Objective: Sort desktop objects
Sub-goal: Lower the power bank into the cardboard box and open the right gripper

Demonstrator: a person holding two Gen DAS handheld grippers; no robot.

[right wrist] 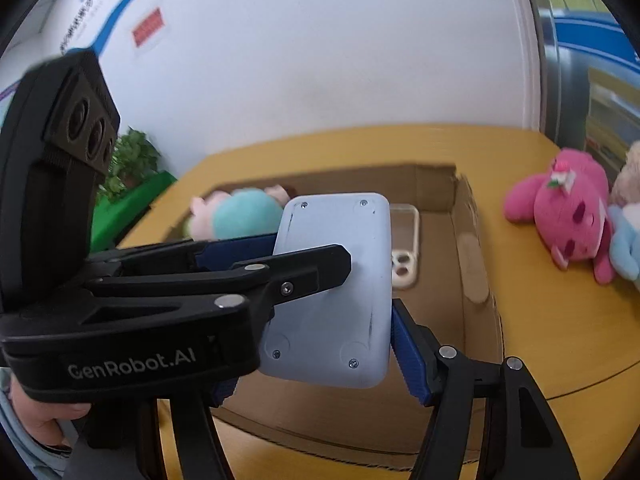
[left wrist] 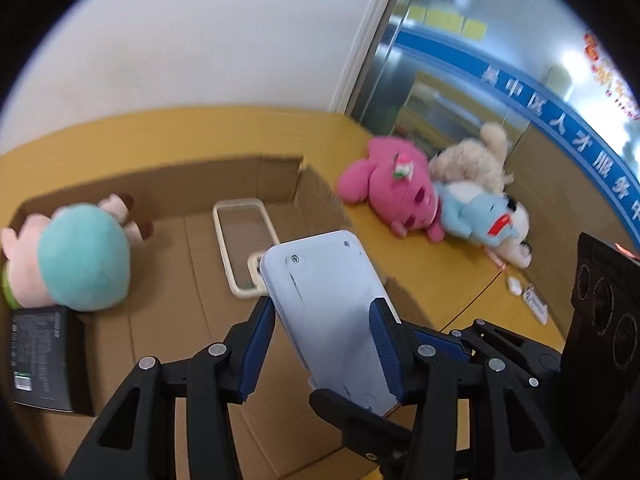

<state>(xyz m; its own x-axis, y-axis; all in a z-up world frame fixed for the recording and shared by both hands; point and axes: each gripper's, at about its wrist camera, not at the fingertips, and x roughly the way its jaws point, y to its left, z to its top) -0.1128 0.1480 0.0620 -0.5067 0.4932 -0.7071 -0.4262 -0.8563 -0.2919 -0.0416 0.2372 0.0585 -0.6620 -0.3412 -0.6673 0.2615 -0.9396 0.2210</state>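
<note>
My left gripper (left wrist: 322, 312) is shut on a flat pale blue-white plastic device (left wrist: 328, 300), underside up with screws showing, held above the open cardboard box (left wrist: 180, 280). In the right wrist view the same device (right wrist: 340, 280) sits between my right gripper's blue pads (right wrist: 408, 348), and the left gripper (right wrist: 312, 264) crosses it from the left. Whether the right pads press on the device is unclear. In the box lie a teal-and-pink plush (left wrist: 76, 252), a cream phone case (left wrist: 244, 240) and a black carton (left wrist: 40, 360).
On the yellow table (left wrist: 440, 280) right of the box lie a pink plush (left wrist: 392, 192), a beige plush (left wrist: 472, 160) and a blue-white plush (left wrist: 484, 216), plus small white items (left wrist: 528, 296). A green plant (right wrist: 132, 160) stands at the far left.
</note>
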